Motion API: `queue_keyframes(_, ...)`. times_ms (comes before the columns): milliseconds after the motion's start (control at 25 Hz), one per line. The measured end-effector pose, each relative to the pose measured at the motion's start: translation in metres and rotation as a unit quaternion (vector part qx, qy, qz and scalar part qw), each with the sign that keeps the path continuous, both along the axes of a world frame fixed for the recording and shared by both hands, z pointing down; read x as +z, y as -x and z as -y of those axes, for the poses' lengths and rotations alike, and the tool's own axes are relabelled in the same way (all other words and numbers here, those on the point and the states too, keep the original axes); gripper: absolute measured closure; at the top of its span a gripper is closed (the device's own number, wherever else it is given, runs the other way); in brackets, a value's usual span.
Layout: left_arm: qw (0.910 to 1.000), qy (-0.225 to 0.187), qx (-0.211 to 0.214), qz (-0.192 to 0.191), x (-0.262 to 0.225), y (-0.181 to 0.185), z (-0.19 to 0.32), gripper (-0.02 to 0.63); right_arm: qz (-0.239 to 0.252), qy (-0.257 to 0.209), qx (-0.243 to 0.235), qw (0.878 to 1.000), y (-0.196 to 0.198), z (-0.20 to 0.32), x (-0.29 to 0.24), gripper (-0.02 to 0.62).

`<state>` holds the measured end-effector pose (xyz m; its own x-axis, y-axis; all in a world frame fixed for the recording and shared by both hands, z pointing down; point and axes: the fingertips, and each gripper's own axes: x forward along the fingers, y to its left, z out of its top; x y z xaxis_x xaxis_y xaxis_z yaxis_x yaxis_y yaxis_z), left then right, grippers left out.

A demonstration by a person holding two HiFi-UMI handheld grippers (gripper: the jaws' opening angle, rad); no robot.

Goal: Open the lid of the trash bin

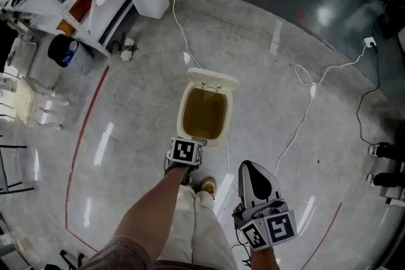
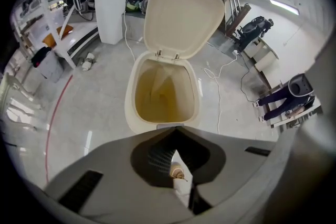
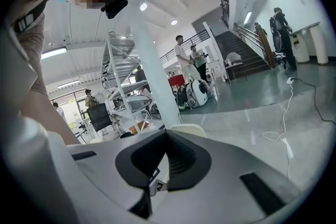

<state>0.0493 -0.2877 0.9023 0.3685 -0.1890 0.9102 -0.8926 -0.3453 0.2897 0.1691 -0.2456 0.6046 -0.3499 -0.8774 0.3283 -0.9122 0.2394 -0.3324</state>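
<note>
Grey concrete floor [image 1: 126,136] w/ cables [image 1: 308,112], bin [image 1: 183,116] lid [image 2: 184,13] up; left gripper [image 2: 176,128] & right gripper [image 3: 165,131] fingers [image 3: 226,160] pressed together.

The grey left gripper [image 2: 176,130] and right gripper [image 3: 167,132] bear black-and-white marker cubes [image 1: 185,152]; the trousers [image 1: 199,227] are pale beige.

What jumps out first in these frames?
The cream trash bin stands mid-floor with its lid tipped up and its inside in plain view. The left gripper hovers by the bin's near rim, jaws together on nothing. The right gripper hangs beside the person's leg, also shut.
</note>
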Motion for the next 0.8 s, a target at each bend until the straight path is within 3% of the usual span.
queue_keyframes(160, 0.9998, 0.016, -0.012, -0.011, -0.045, 0.008, -0.002, 0.615, 0.003, -0.004, -0.011, 1.000, 0.012, -0.006, -0.032, 0.561)
queue_keyframes(360, 0.9997, 0.001, -0.008, -0.022, -0.120, 0.005, 0.004, 0.615, -0.001, -0.010, -0.017, 1.000, 0.013, -0.015, -0.084, 0.561)
queue_keyframes(600, 0.9964, -0.072, 0.011, -0.045, -0.225, -0.010, 0.041, 0.614, -0.007, -0.029, -0.027, 0.999, 0.018, -0.022, -0.121, 0.561)
queue_keyframes(800, 0.9864, -0.137, 0.029, -0.087, -0.338, -0.021, 0.064, 0.615, -0.012, -0.044, -0.035, 0.998, 0.024, -0.026, -0.153, 0.561)
